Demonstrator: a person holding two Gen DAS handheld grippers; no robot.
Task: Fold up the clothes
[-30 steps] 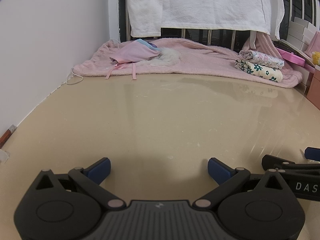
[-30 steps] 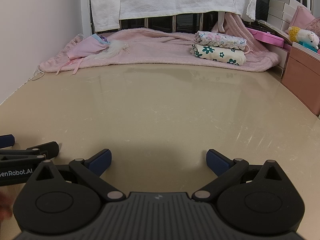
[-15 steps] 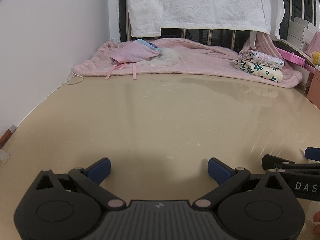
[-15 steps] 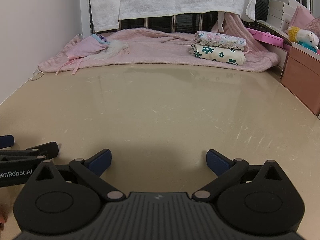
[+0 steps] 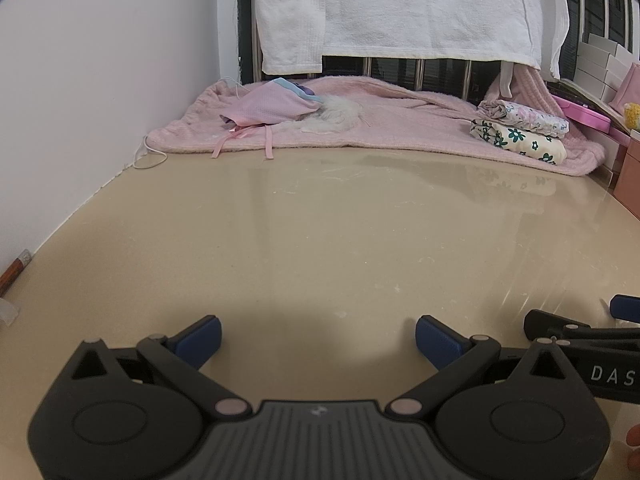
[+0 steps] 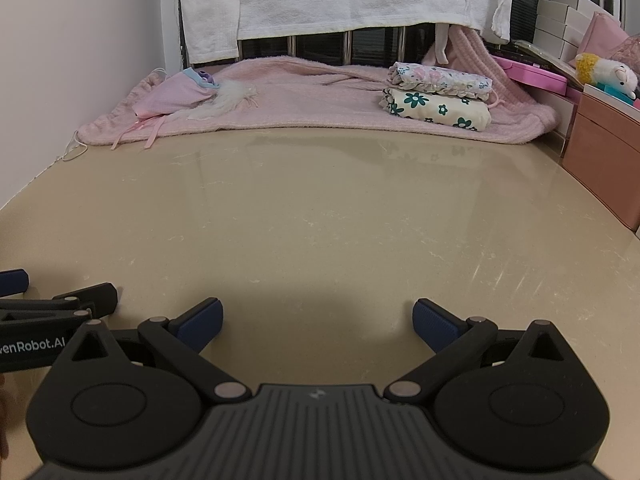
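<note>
Beige, glossy counter [image 5: 320, 220] is seen bare at its near edge, where the left gripper [image 5: 318, 334] and right gripper [image 6: 316, 320] are held spread wide, nothing grasped. Two folded floral garments [image 6: 438, 98] are stacked near the far right corner on one pink blanket [image 6: 320, 96]; one crumpled pink garment [image 5: 272, 108] is left near the far left corner. "DAS" and "venRobot.AI" are read on the grippers.

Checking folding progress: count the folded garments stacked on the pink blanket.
2. A cream one with dark green flowers lies at the bottom on the pink blanket, far right; a pale pink-floral one sits on top. The crumpled pink garment at left isn't folded.
</note>
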